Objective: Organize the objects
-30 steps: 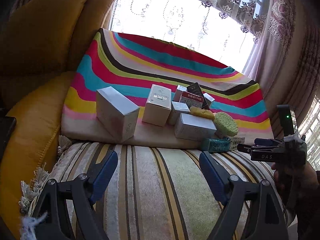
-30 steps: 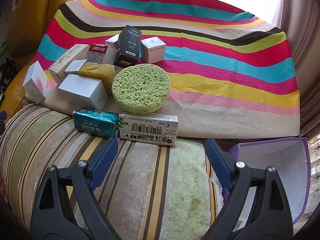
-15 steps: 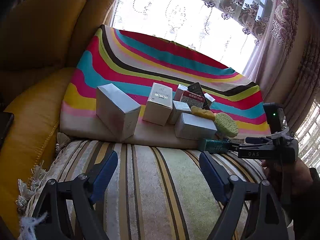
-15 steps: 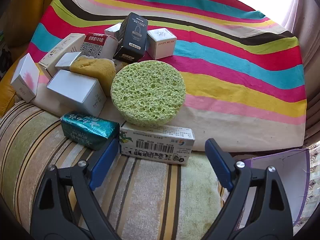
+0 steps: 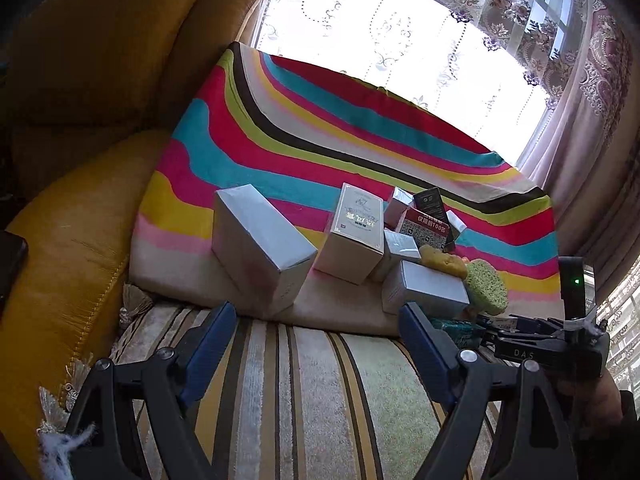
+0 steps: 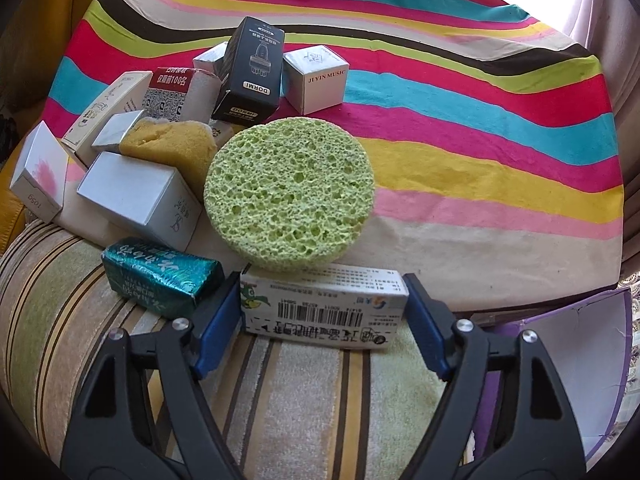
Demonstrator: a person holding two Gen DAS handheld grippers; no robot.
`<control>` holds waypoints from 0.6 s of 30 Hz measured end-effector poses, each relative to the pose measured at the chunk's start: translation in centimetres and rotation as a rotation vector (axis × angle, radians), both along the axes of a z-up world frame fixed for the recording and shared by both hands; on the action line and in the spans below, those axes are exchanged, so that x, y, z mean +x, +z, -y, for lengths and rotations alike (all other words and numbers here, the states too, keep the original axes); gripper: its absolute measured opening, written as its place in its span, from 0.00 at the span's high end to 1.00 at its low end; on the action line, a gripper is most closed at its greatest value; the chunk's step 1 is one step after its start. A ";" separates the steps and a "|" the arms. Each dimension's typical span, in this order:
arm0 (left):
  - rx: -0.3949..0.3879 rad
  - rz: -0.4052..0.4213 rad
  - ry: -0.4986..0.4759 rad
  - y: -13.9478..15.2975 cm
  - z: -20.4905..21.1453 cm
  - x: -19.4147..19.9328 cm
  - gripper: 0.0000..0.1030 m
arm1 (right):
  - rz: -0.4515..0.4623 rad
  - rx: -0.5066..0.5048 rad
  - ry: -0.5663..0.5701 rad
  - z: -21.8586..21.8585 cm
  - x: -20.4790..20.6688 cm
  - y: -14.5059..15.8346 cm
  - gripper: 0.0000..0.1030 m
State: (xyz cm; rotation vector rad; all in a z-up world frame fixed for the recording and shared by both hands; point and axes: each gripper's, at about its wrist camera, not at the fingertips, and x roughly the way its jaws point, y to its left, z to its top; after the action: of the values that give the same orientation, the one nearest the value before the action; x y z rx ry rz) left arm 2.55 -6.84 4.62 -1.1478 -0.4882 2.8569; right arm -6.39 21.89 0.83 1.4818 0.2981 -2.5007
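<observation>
A pile of small boxes, sponges and packets lies on a rainbow-striped cloth (image 6: 460, 128) at the back of a striped sofa seat. My right gripper (image 6: 324, 312) is open, its blue fingers (image 6: 218, 326) on both sides of a white barcode box (image 6: 324, 310) lying at the cloth's front edge. A round green sponge (image 6: 290, 196) leans just behind that box. A teal packet (image 6: 160, 280) lies to its left. My left gripper (image 5: 316, 344) is open and empty above the seat, short of a large white box (image 5: 260, 248). The right gripper also shows in the left wrist view (image 5: 516, 330).
A yellow sponge (image 6: 168, 148), a silver box (image 6: 140, 196), a black box (image 6: 250, 72) and a white cube box (image 6: 316, 80) crowd the cloth's left half. A purple open container (image 6: 560, 380) stands at the right of the seat. A mustard sofa arm (image 5: 60, 280) rises at left.
My right gripper moved forward until its open fingers flank the white barcode box. My left gripper drifted slightly and stayed open.
</observation>
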 end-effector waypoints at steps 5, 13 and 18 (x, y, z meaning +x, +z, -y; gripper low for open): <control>-0.017 0.048 0.036 -0.5 -0.1 -1.7 0.18 | -0.020 -0.010 -0.005 -0.3 0.6 0.1 0.23; -0.012 0.100 0.173 -1.1 0.3 -5.0 0.18 | -0.078 -0.016 -0.039 -1.2 2.5 1.0 0.23; -0.047 0.172 0.260 -2.3 0.3 -7.4 0.18 | -0.114 -0.029 -0.059 -1.8 3.7 1.8 0.23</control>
State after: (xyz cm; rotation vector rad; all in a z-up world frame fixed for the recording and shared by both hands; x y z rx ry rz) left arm -4.90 -7.11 2.31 -1.4474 -0.6241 3.0121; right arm -2.68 23.74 2.64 1.3586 0.2389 -2.6296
